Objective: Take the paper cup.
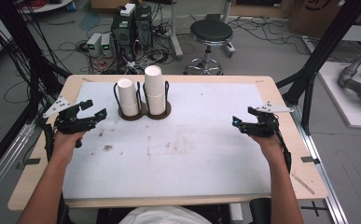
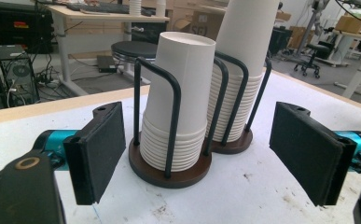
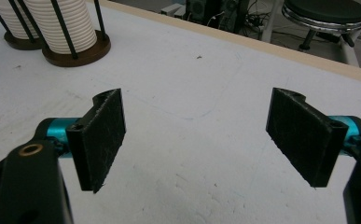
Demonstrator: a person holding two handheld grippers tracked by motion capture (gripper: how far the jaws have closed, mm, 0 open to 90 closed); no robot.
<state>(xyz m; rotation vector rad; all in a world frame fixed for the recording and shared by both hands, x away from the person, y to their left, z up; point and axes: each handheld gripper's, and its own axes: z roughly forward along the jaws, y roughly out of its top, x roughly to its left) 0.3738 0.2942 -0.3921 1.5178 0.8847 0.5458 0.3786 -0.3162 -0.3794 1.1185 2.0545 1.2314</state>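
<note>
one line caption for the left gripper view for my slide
Left gripper, jaws open and empty, faces two stacks of white paper cups in a black wire holder on the white table.

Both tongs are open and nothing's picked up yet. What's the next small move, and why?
Probably ease the left tongs forward toward the shorter cup stack. Their jaws stand wide and empty, already aimed at that stack in its wire holder, still short of it. The right tongs are open over bare table, farther away.
</note>
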